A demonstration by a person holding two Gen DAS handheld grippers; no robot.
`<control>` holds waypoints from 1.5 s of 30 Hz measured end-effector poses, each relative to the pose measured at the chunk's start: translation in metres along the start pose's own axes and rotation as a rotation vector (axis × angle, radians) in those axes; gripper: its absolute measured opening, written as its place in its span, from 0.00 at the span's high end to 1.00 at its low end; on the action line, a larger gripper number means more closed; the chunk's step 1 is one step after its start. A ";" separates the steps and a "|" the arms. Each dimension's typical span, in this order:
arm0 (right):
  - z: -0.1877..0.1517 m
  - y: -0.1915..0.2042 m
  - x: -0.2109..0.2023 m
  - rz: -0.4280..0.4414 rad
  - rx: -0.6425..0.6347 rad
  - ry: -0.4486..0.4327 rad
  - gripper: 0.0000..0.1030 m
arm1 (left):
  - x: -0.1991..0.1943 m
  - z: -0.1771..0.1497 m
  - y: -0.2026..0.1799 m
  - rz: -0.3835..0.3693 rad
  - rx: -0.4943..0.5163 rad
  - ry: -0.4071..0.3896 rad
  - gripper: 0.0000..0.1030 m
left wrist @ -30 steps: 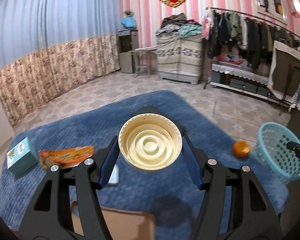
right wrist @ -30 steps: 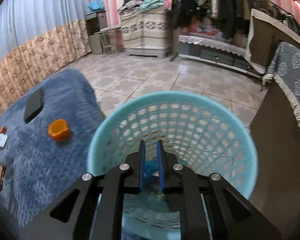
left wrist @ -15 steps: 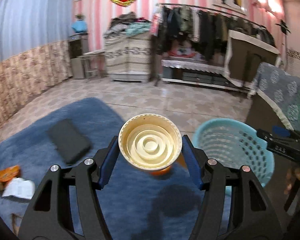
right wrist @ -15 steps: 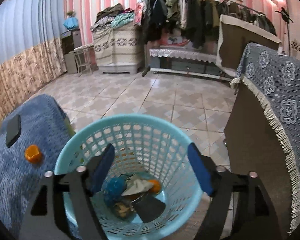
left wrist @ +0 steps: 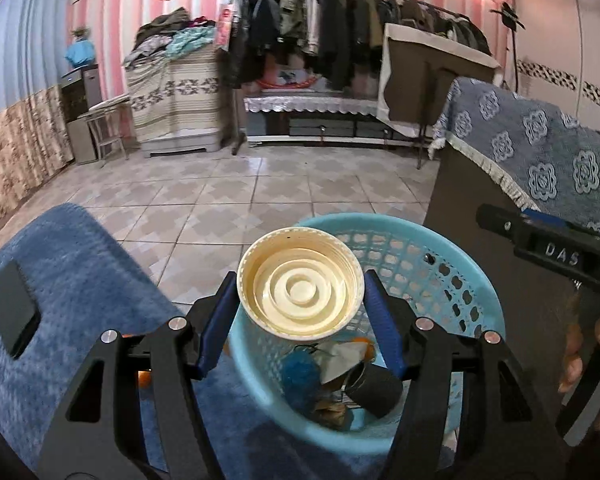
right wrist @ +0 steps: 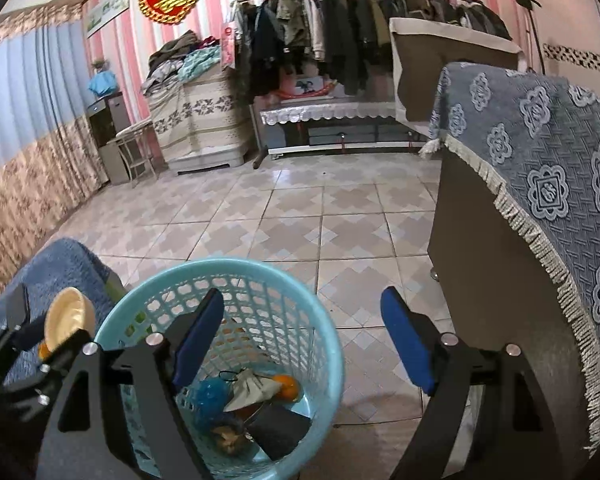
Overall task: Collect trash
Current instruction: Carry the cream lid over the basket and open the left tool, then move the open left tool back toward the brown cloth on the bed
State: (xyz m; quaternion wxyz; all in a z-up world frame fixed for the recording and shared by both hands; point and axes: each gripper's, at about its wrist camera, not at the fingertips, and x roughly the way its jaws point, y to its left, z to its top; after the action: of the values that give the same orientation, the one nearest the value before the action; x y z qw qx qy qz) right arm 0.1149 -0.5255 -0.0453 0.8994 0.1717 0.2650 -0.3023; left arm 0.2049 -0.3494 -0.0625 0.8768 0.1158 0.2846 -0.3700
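Far left, a black phone-like slab (left wrist: pixel 14 314) lies flat on the blue rug (left wrist: pixel 80 280), near its left edge. Just right of it, the left gripper (left wrist: pixel 300 300) clamps a cream plastic lid (left wrist: pixel 300 282) between its blue pads, hollow side facing the camera, poised right above the near-left rim of the light blue mesh basket (left wrist: pixel 452 264). Down in the basket: a blue ball (left wrist: pixel 300 376), crumpled paper (left wrist: pixel 340 360), a dark cylinder (left wrist: pixel 374 386), something orange, perhaps peel. The basket stands at the rug's right edge, tight against a dark cabinet (left wrist: pixel 480 280) draped in blue patterned cloth. The right gripper (right wrist: pixel 302 338) is opening, jaws wide and empty, over the basket's right rim. Bare tiled floor (right wrist: pixel 300 216) stretches beyond.
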 end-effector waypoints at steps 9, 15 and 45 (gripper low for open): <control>0.000 -0.001 0.002 0.017 0.015 -0.005 0.23 | -0.003 0.011 -0.002 0.003 0.007 -0.024 0.15; 0.002 0.001 0.001 0.011 0.009 -0.013 0.17 | -0.024 0.017 0.024 0.072 -0.030 -0.053 0.08; -0.014 0.110 -0.012 0.122 -0.255 -0.042 0.04 | -0.181 -0.042 0.198 0.528 -0.291 -0.138 0.05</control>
State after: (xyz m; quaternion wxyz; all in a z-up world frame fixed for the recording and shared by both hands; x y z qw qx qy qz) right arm 0.1715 -0.4299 -0.0334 0.9360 0.0657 0.2714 -0.2145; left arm 0.2269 -0.0885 0.0079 0.9672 0.0336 0.2344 -0.0920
